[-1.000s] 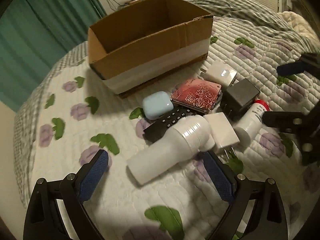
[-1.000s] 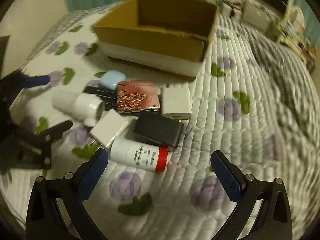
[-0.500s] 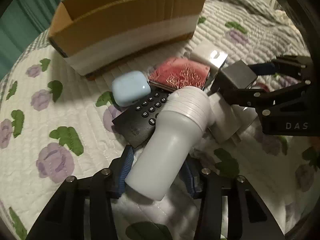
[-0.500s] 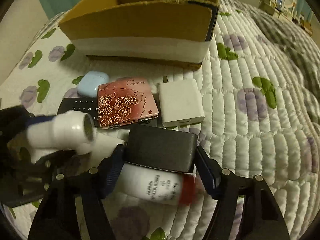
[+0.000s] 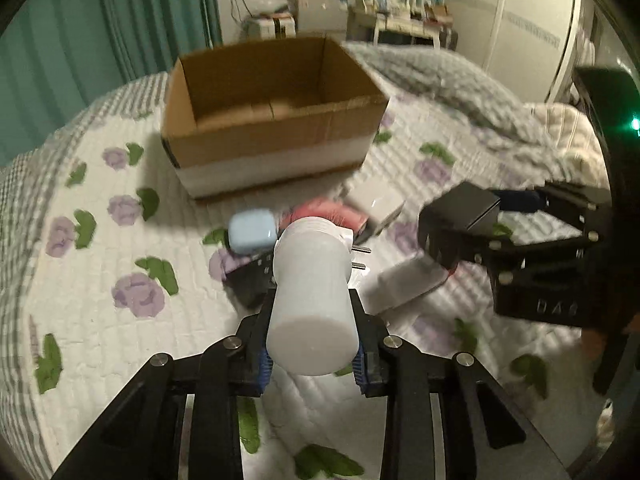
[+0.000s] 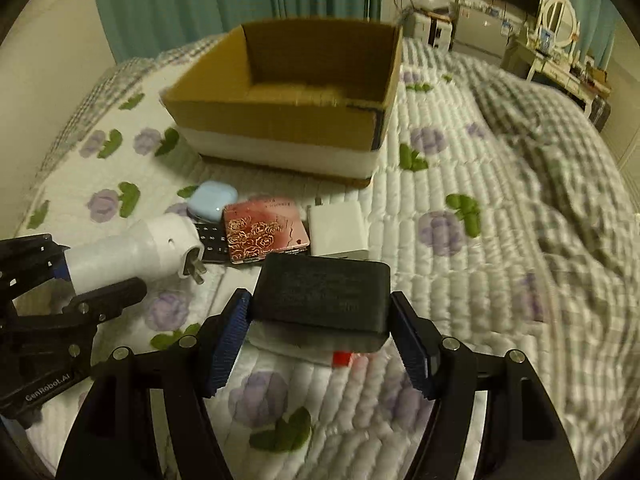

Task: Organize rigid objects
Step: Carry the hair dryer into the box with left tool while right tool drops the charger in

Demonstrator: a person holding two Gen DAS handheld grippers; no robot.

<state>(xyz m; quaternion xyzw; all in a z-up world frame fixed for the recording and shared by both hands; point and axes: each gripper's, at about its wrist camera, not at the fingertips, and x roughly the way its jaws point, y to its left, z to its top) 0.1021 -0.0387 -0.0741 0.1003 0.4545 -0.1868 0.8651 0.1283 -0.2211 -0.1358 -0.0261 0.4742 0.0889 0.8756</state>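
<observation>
My left gripper is shut on a white cylindrical plug-in device and holds it above the quilt; it also shows in the right wrist view. My right gripper is shut on a black power adapter, lifted off the bed; it shows in the left wrist view. An open, empty cardboard box stands behind the pile. A light blue earbud case, a pink rose-patterned case, a white charger and a black remote lie in front of the box.
A white bottle with a red cap lies under the black adapter. The floral quilt covers the bed, with a checked blanket bunched at the right. Teal curtains and cluttered furniture stand behind.
Both grippers closed from wide open onto their objects and lifted them: the left took the white plug-in device, the right took the black adapter. Both views rose and pulled back.
</observation>
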